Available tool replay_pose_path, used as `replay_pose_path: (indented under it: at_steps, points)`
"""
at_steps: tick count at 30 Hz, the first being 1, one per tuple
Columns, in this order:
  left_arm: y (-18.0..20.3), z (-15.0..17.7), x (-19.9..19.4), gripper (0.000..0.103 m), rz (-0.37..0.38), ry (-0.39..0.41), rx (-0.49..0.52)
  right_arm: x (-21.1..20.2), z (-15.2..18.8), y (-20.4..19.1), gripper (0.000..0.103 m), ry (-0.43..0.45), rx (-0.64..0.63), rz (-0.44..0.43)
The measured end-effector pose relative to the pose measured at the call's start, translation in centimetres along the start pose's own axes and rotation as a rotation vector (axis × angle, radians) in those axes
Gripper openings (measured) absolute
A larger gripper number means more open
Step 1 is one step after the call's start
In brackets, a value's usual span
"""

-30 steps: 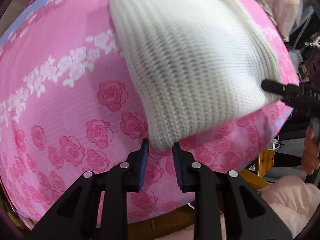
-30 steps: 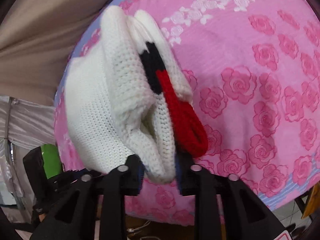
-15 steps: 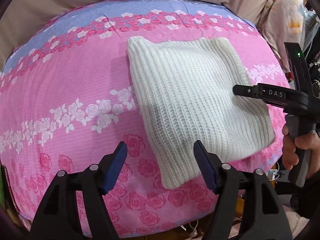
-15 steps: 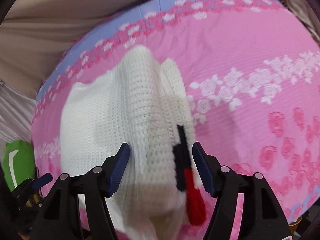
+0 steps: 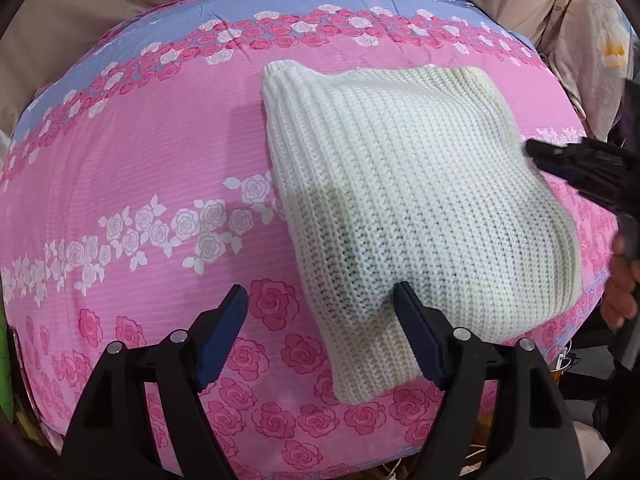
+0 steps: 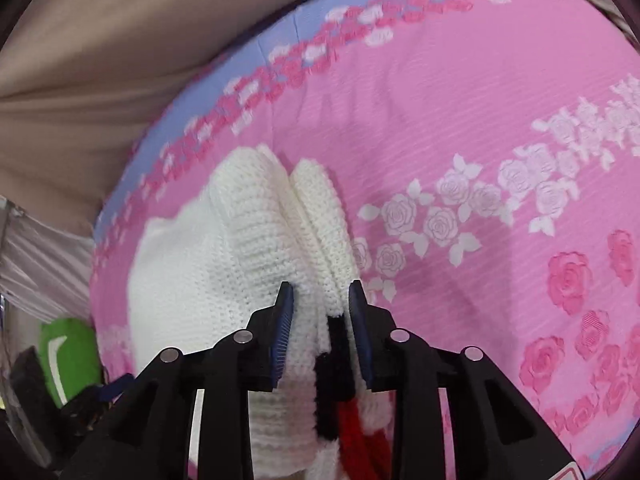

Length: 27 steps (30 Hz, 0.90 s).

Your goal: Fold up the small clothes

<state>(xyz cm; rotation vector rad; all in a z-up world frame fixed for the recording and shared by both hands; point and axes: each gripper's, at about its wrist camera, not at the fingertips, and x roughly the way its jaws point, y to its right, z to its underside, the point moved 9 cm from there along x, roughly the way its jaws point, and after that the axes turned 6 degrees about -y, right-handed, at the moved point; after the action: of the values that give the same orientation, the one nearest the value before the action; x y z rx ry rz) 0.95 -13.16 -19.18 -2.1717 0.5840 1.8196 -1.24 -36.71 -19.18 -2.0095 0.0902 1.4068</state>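
Note:
A white knit sweater [image 5: 400, 208] lies folded on the pink rose bedspread [image 5: 140, 160]. My left gripper [image 5: 320, 290] hovers over its near corner, its jaws opening wide; the knit lies under them and neither pad touches it. In the right wrist view the sweater [image 6: 248, 232] shows stacked folds with a black and red stripe [image 6: 336, 380]. My right gripper [image 6: 320, 292] is closing on that folded edge, with both pads against the knit. It also shows as a black blur [image 5: 568, 164] at the sweater's right side.
Beige fabric [image 5: 120, 20] hangs beyond the bed's far edge. A patterned cloth [image 5: 600, 40] lies at the upper right. A green object [image 6: 68, 356] sits off the bed's left side. A hand [image 5: 620, 280] holds the right gripper's handle.
My left gripper let go of the sweater's corner, opened wide and drew back. The right gripper opened, shifted along the fold and closed on it again. The sweater now rests flat.

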Motion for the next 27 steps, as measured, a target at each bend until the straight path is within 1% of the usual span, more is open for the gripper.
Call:
replay_pose_path:
  at_steps: [1,2,3,4,5,6,7,9,10,11,13,15,16,18,19,20,21,23,25,27]
  points:
    - [0.0,0.0,0.1,0.074,0.001,-0.001,-0.002,-1.2,0.2,-0.5,0.034,0.031,-0.015,0.014]
    - [0.0,0.0,0.1,0.074,0.004,-0.005,-0.005,-1.9,0.5,-1.1,0.045,0.038,-0.034,0.016]
    - [0.0,0.1,0.2,0.074,0.005,-0.008,-0.010,-2.4,1.1,-1.8,0.052,0.033,-0.055,0.006]
    - [0.0,0.1,0.2,0.074,0.008,-0.011,-0.015,-2.6,1.8,-2.3,0.063,0.027,-0.072,0.001]
    - [0.0,0.1,0.1,0.074,0.014,-0.013,-0.022,-2.4,2.6,-2.7,0.067,0.017,-0.090,0.005]
    - [0.2,0.1,0.0,0.074,0.023,-0.012,-0.027,-2.0,3.3,-3.0,0.067,0.003,-0.109,0.011]
    - [0.5,0.1,-0.3,0.074,0.048,-0.007,-0.030,-1.0,4.1,-3.1,0.067,-0.017,-0.128,0.030]
    - [1.3,0.3,-0.8,0.074,0.086,0.000,-0.028,1.0,5.3,-3.1,0.044,-0.058,-0.172,0.091]
    - [1.8,0.4,-0.9,0.074,0.097,-0.002,-0.020,1.2,5.5,-3.2,0.030,-0.055,-0.186,0.104]
    - [2.2,0.6,-0.7,0.074,0.092,-0.008,-0.013,0.8,5.5,-3.4,0.023,-0.038,-0.192,0.097]
    - [2.4,1.3,0.4,0.072,0.042,-0.042,-0.008,-1.7,4.5,-4.1,0.021,0.032,-0.187,0.032]
    - [2.4,2.2,2.3,0.072,0.017,-0.087,-0.039,-3.4,3.5,-3.6,0.020,0.076,-0.193,0.018]
    - [2.4,2.6,3.1,0.072,0.020,-0.104,-0.065,-3.0,3.2,-2.5,0.020,0.065,-0.196,0.030]
    - [2.5,3.2,4.0,0.072,0.026,-0.119,-0.120,0.6,3.6,0.3,0.023,-0.050,-0.204,0.099]
    - [2.5,3.3,3.8,0.072,0.015,-0.110,-0.138,1.7,3.9,0.8,0.025,-0.086,-0.201,0.052]
    - [2.6,3.2,3.3,0.072,0.004,-0.092,-0.149,1.3,3.7,0.8,0.027,-0.084,-0.193,0.023]
    - [2.7,3.2,2.6,0.071,-0.003,-0.077,-0.157,0.5,3.4,0.6,0.028,-0.086,-0.196,0.012]
    - [2.9,3.0,0.7,0.070,-0.006,-0.031,-0.173,-2.1,2.7,0.0,0.034,-0.030,-0.212,0.012]
    - [3.5,2.4,-1.6,0.071,0.030,0.026,-0.175,-4.7,2.5,-0.5,0.034,0.025,-0.236,0.022]
    - [4.0,1.4,-3.1,0.072,0.041,0.062,-0.164,-6.8,2.7,-1.1,0.030,0.066,-0.264,0.017]
